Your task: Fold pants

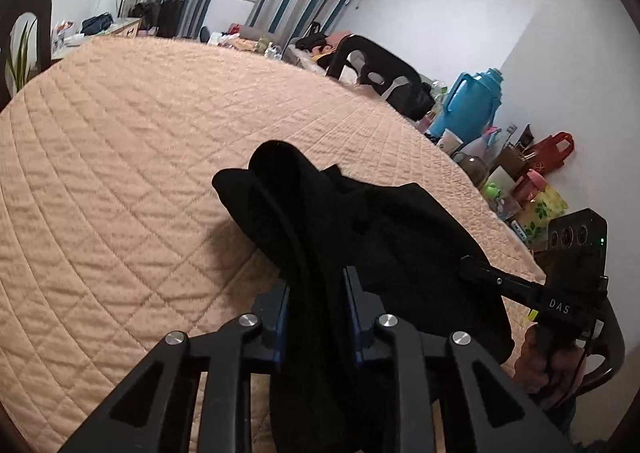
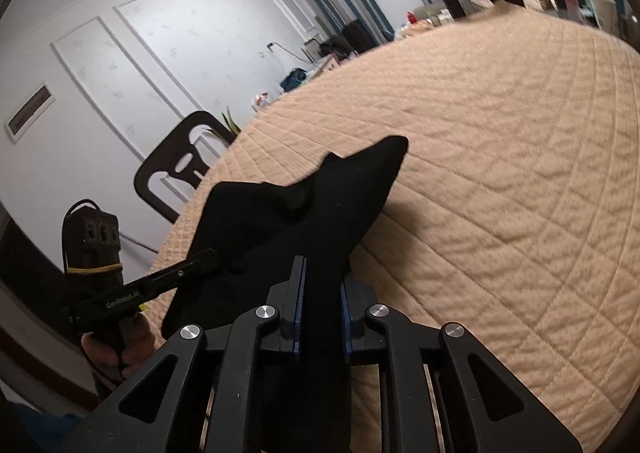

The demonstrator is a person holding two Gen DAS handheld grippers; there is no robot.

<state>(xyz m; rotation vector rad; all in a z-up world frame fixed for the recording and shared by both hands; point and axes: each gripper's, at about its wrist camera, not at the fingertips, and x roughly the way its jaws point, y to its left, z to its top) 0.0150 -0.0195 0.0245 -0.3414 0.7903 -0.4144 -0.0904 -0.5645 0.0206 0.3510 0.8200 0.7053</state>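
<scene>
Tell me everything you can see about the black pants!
The black pants are soft, plain dark cloth, bunched and crumpled rather than flat, with folds and a pointed flap sticking up. They are lifted at the near edge of the peach quilted cover, part of them draping down toward it. The left claw pinches one bunch between its blue pads, and the right claw pinches another. No buttons, pockets or labels can be made out.

Matt black cloth pants (image 1: 360, 221), quilted bedspread (image 1: 120, 157)

The black pants (image 1: 320, 237) hide their own folds, the lower part cut off.
</scene>
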